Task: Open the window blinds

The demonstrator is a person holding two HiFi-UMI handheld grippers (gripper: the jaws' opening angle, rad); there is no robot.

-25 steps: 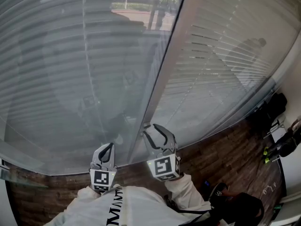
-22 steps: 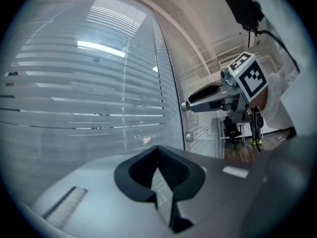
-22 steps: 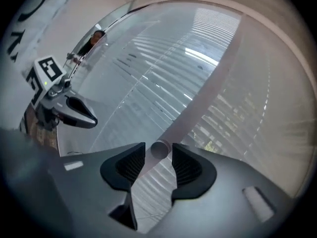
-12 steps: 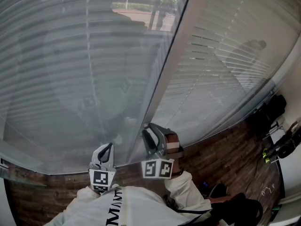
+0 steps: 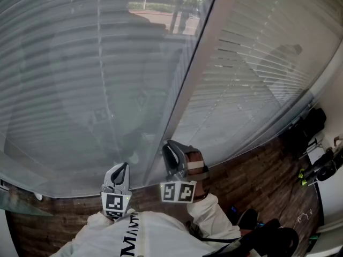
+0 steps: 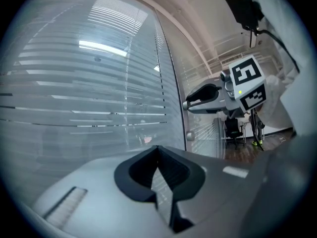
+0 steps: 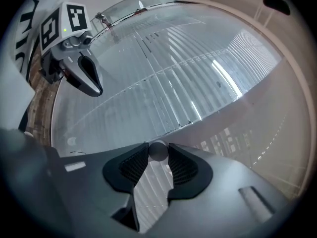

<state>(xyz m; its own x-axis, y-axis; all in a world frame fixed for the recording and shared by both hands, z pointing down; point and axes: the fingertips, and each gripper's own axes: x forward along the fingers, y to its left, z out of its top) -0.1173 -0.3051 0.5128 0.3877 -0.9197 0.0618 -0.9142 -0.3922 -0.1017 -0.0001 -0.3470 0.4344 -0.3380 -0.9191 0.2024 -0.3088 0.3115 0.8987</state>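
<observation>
Closing right tongs (image 7: 158, 146) around grey wand knob (image 7: 157, 152), left tongs (image 6: 158, 148) pressed together empty, slatted blinds (image 5: 80, 79) above wood floor (image 5: 252, 181).

The head view looks steeply down the pale grey slatted window blinds (image 5: 80, 90). Both gripper views face them closely, the left's catching the right gripper (image 6: 190, 102), the right's the left gripper (image 7: 94, 86).

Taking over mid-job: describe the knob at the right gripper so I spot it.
Find the pale vertical post between the two slatted blinds. Low on it, a small grey knob juts out, between the closing jaws of the right gripper. It is the only round stub there; all around it are flat slats.
</observation>
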